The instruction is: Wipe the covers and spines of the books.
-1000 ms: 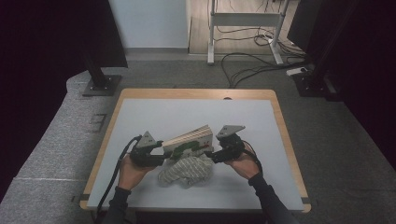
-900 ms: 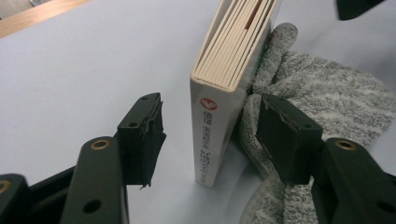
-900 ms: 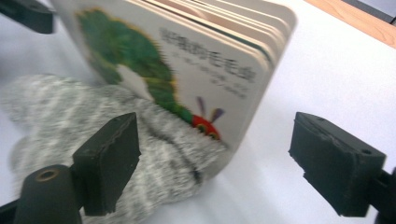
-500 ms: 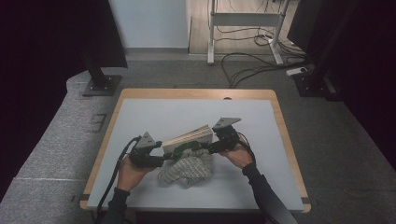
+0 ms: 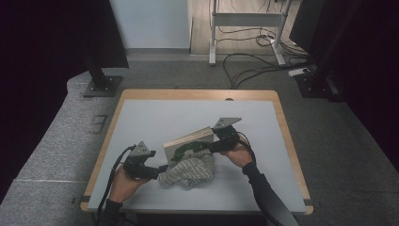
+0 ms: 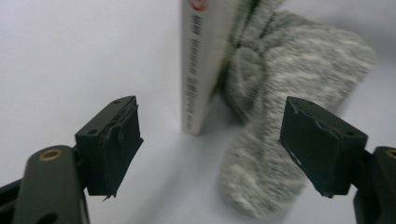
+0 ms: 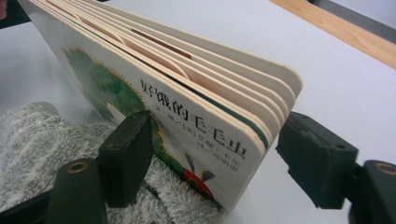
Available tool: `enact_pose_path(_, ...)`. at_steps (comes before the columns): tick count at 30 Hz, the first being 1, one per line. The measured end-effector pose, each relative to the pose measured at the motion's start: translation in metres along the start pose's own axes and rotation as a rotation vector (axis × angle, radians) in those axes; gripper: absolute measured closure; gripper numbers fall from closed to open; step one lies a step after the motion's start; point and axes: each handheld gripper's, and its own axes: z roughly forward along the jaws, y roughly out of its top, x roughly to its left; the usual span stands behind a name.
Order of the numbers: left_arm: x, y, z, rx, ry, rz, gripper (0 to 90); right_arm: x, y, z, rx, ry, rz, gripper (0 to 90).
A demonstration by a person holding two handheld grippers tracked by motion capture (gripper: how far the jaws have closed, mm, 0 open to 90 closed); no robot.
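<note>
The left hand-held gripper stands wide open and grips nothing: its jaws have just been spreading, and between them lies bare bench with the near end of a grey sock and the lower corner of a board book ahead at about twelve o'clock. No pad touches either. In the high view this left hand-held gripper lies low at the sock's nine o'clock side, the left hand wrapped round its body, the forearm coming up from the bench's near edge.

The right hand-held gripper straddles the book's thick page edge. Its jaws have just been closing, yet a gap shows beside the far jaw and the near jaw sits in front of the cover; contact there is hard to judge, so it looks released rather than clamped. In the high view the right hand-held gripper meets the book at its three o'clock end, the right hand behind it, wrist bent inward.

The book leans tilted, its lower cover resting on the sock, near the bench's middle.
</note>
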Motion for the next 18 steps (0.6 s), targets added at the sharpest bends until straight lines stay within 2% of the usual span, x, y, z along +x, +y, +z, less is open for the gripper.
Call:
enact_pose_path(8, -0.024, -0.001, 0.012, 0.030, -0.110, 0.050, 14.7, 0.000, -0.001, -0.004, -0.002, -0.034, 0.007, 41.7)
enact_pose_path(14, -0.034, 0.000, 0.032, 0.046, -0.129, 0.073, 15.4, 0.000, -0.003, -0.006, -0.004, -0.040, 0.013, 45.5)
enact_pose_path(18, -0.038, 0.000, 0.045, 0.064, -0.129, 0.081, 20.4, 0.000, -0.003, -0.007, -0.005, -0.041, 0.012, 46.7)
